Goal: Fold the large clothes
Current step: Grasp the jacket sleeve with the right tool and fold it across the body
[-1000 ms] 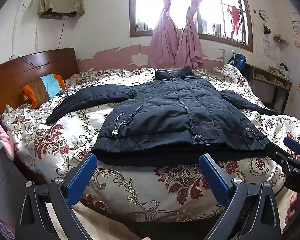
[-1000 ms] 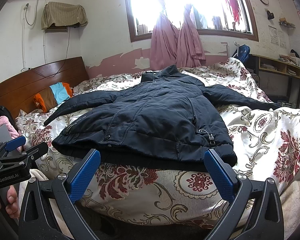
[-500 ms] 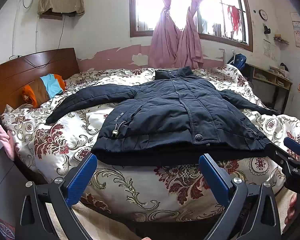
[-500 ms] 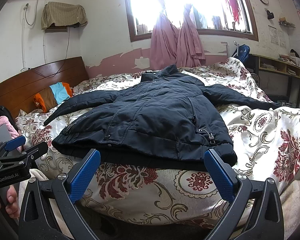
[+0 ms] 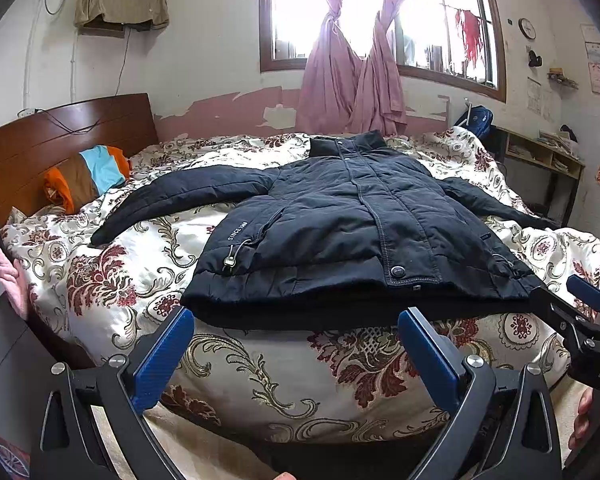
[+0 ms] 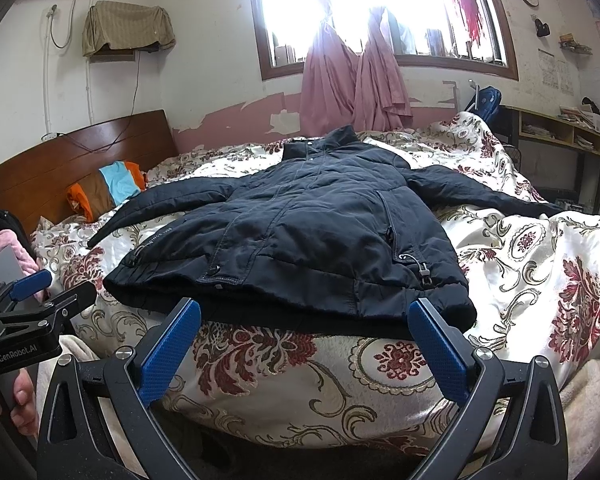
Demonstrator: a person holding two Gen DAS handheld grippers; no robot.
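Lying front-up across the bed is a large dark navy padded jacket (image 5: 356, 224), its stand-up collar toward the window and its hem toward the near edge of the mattress. Both sleeves stretch out sideways, one toward the wooden headboard (image 5: 56, 148), the other toward the far side by the shelf. The front is closed along a stitched placket with a metal snap button near the hem, and pale lettering runs beside a slanted pocket. Drawcords with small toggles hang at both hem corners. The fabric is quilted and faintly creased, and a darker lining band shows under the hem where it overhangs the bed's edge. Beneath it lies a cream satin bedspread with dark red floral medallions (image 5: 112, 280).

The left gripper (image 5: 296, 344), black with blue pads, hovers in front of the hem, its fingers spread wide and holding nothing. The right gripper (image 6: 304, 340) hangs likewise just short of the hem's right corner, fingers spread wide apart and empty. Neither touches the jacket. In the right wrist view a hand (image 6: 20, 404) grips the left tool's handle at the lower left.

An orange, brown and blue striped pillow (image 5: 86, 176) rests by the headboard, and pink curtains (image 5: 352, 76) are knotted before the bright window.
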